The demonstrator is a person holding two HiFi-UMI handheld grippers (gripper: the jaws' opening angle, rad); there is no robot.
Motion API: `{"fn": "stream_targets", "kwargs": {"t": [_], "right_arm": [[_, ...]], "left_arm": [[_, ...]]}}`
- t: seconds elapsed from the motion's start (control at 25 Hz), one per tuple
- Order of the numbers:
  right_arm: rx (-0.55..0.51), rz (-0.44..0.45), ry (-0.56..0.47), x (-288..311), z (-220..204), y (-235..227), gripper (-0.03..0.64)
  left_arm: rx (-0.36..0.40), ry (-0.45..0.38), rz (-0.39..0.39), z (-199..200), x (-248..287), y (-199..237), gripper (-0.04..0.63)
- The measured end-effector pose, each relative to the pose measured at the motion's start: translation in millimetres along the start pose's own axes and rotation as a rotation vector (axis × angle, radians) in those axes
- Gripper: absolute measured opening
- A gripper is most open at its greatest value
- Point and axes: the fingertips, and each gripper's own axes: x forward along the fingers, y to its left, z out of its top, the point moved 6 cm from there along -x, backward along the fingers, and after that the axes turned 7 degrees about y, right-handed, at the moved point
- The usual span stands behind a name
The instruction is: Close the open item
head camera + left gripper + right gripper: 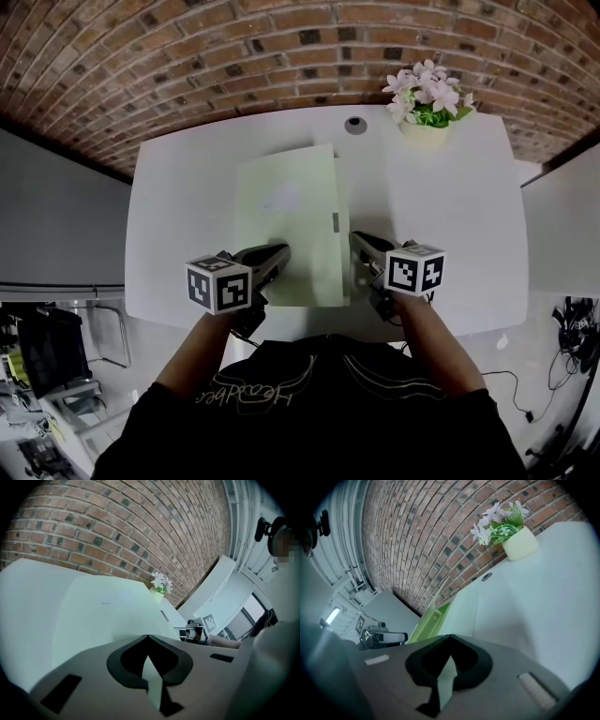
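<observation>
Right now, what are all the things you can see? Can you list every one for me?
table: one, white, in front of the wall
brick wall: one, red-brown, behind the table
folder: one, pale green, lying in the middle of the table
flower pot: one, pale yellow with pink-white flowers, far right of the table
cable hole: one, grey, middle of the table's far edge
left gripper: one, grey with a black-and-white marker cube, jaws together, over the folder's near left part
right gripper: one, grey with a marker cube, jaws together, by the folder's right edge
shirt: one, black, on the person, nearest the camera
</observation>
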Motion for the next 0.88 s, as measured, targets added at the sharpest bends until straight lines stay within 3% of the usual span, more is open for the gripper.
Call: {"fn": "stream_targets", "kwargs": {"t": [0.88], "right_arm": [[-0.025, -0.024, 0.001, 0.0, -2.5, -1.3, 0.003]], "left_arm": [[0.02, 0.066, 0.004, 3.2, 24.7, 2.2, 0.002]]}}
